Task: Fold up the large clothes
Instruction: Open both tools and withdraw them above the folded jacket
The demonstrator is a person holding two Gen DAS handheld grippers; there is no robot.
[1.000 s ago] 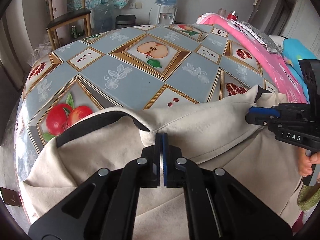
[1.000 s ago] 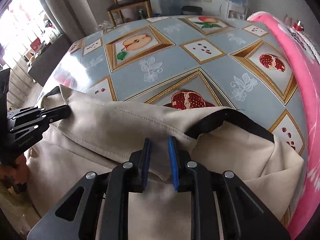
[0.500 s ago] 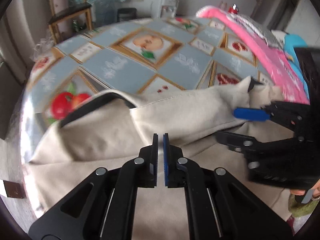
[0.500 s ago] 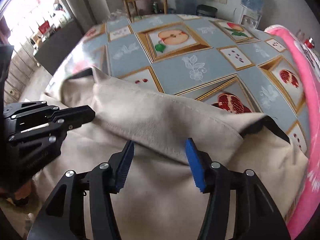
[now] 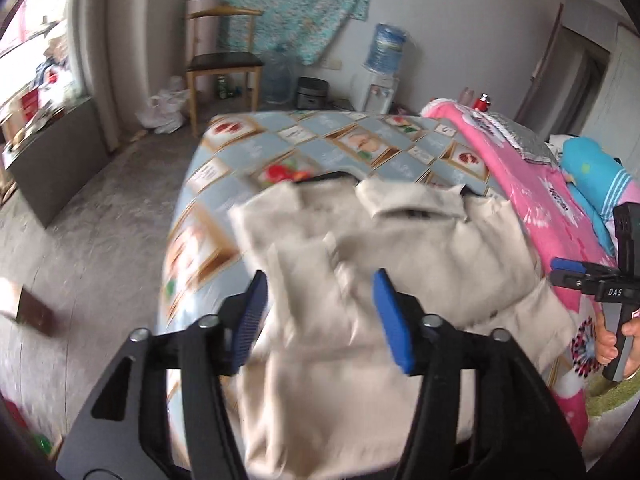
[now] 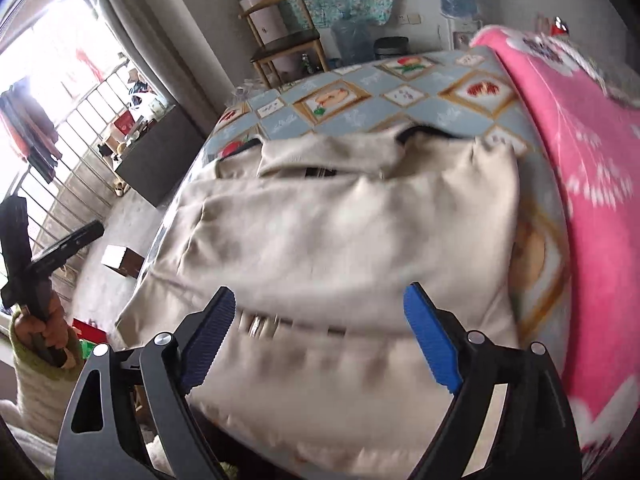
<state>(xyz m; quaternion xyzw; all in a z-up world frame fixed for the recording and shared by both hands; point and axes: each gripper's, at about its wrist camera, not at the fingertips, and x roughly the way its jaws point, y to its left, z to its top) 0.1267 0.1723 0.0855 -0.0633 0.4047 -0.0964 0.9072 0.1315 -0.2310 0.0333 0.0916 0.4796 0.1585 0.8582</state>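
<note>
Both my left gripper [image 5: 320,316] and right gripper [image 6: 320,336] hung with jaws just opened, nothing pinched, above the beige garment [image 6: 352,232] at twelve o'clock.

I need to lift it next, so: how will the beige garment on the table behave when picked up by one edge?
Likely floppy: the beige garment lies in soft folds and creases, so it should sag from the held edge. Probably fairly heavy for cloth, since it looks thick with layered panels. It may slide easily on the glossy tablecloth.
</note>
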